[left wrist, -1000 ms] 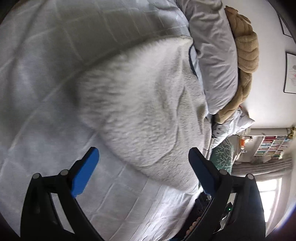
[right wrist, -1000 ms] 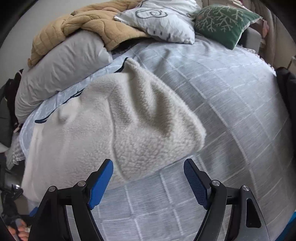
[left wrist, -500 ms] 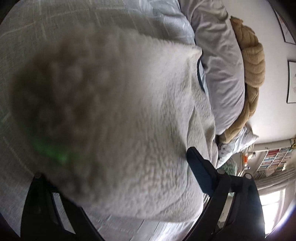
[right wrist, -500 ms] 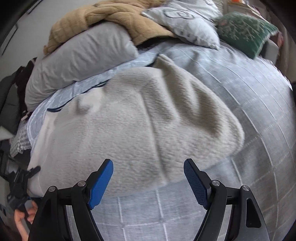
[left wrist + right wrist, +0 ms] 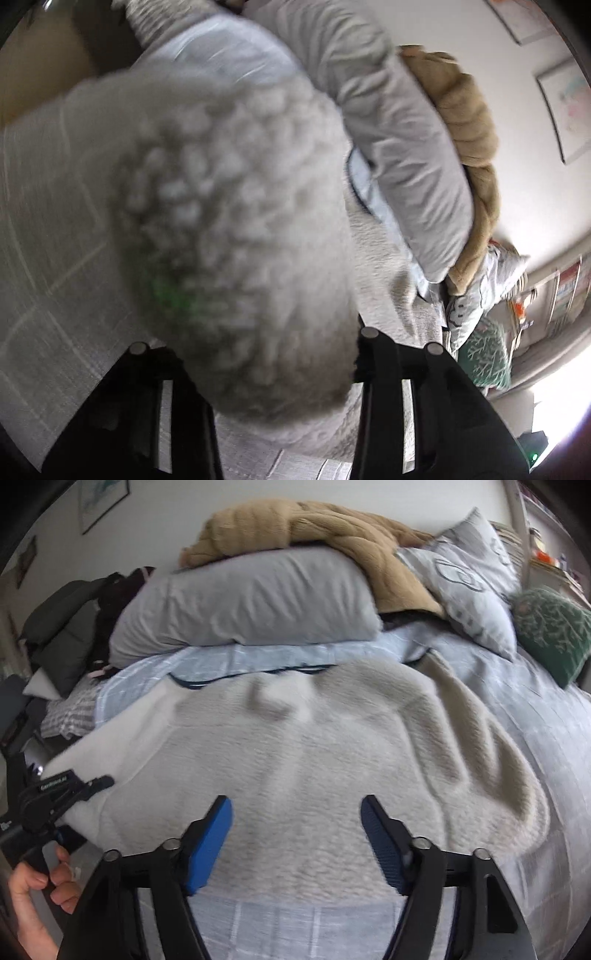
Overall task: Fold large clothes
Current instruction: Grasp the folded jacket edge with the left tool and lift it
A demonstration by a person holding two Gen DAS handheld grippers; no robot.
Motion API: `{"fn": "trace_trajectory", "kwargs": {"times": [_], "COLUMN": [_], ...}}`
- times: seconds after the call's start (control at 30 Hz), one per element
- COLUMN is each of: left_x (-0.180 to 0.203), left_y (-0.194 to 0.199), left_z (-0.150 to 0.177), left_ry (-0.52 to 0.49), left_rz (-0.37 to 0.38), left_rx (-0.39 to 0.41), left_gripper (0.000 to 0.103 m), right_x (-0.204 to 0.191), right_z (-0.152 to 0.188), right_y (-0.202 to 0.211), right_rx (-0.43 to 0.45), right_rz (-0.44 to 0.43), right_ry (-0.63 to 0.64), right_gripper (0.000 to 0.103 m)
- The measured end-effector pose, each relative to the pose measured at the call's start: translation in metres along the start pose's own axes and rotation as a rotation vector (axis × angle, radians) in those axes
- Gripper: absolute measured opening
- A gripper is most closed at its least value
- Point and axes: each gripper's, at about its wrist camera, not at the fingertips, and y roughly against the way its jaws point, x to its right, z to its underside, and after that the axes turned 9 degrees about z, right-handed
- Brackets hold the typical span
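A cream fleece garment (image 5: 314, 746) lies spread on the grey checked bed cover (image 5: 554, 775). In the left wrist view a bunched fold of that fleece (image 5: 240, 221) bulges up close to the lens and hides both pads. My left gripper (image 5: 255, 347) is closing on this fold and holds it lifted. The right wrist view shows the left gripper (image 5: 66, 786) at the fleece's left edge, with a hand (image 5: 33, 886) on its handle. My right gripper (image 5: 297, 830) hovers over the fleece's near edge. Its jaws are closing but stand apart, and the blue pads press on nothing.
At the head of the bed, a grey pillow (image 5: 251, 602) lies under a tan blanket (image 5: 295, 524). A patterned pillow (image 5: 472, 583) and a green cushion (image 5: 550, 627) sit to their right. Dark clothes (image 5: 66, 627) are heaped at the left. Bookshelves (image 5: 565, 288) stand by the wall.
My left gripper pushed into the fleece's edge, narrowed on it and rose with a fold. My right gripper swung left across the fleece toward its middle, and its jaws narrowed.
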Motion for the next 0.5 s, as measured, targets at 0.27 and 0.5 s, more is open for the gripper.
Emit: {"fn": "trace_trajectory", "kwargs": {"times": [0.27, 0.5], "left_x": [0.063, 0.144], "left_y": [0.03, 0.028], "left_z": [0.013, 0.056], "left_ry": [-0.268, -0.572], "left_rz": [0.085, 0.147], "left_rx": [0.066, 0.081], "left_gripper": [0.039, 0.038], "right_x": [-0.019, -0.012], "right_z": [0.014, 0.02], "right_y": [-0.053, -0.061], "right_rx": [-0.178, -0.221], "right_rz": [-0.104, -0.159], "right_ry": [0.048, 0.056], "right_gripper": [0.041, 0.041]}}
